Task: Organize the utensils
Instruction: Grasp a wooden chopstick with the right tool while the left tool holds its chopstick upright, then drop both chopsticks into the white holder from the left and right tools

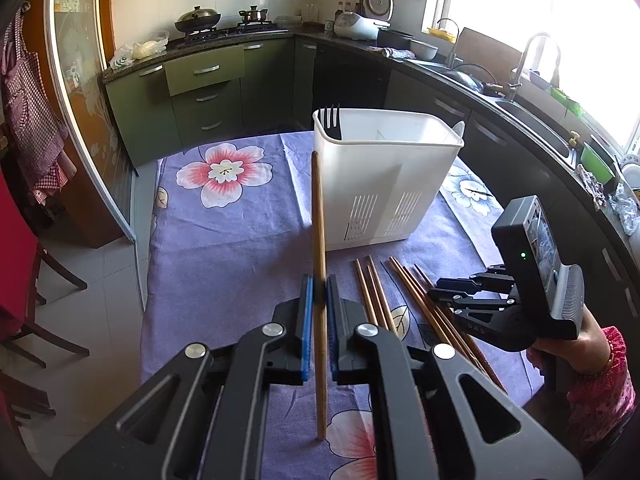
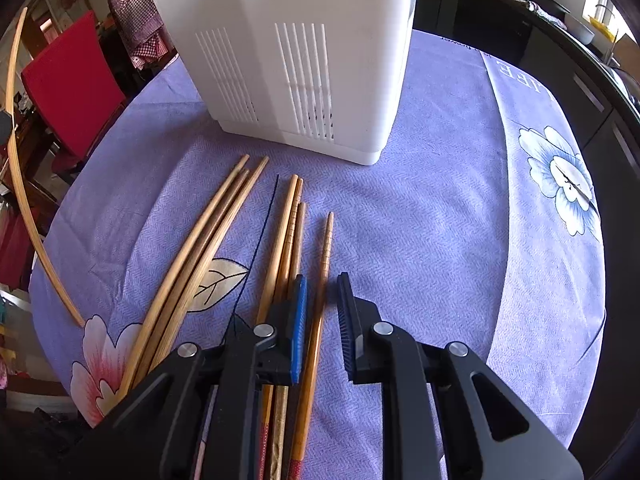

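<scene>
Cloth (image 1: 240, 240): lilac, herringbone weave, printed with pink-and-white flowers, a blue-and-white flower near its right edge, cream leaves outlined in dark line.
Caddy (image 1: 380, 184): white, slotted lower walls.
Fork (image 1: 332, 120): black.
Chopsticks (image 2: 224, 232): tan to honey-brown wood; some with red ends.
Left gripper (image 1: 319, 292) and right gripper (image 2: 322, 300): black bodies, blue pads (image 2: 299, 320), silver pivots.
Chair (image 2: 72, 80): red.
Cabinets (image 1: 208, 92): olive green, silver handles.
</scene>
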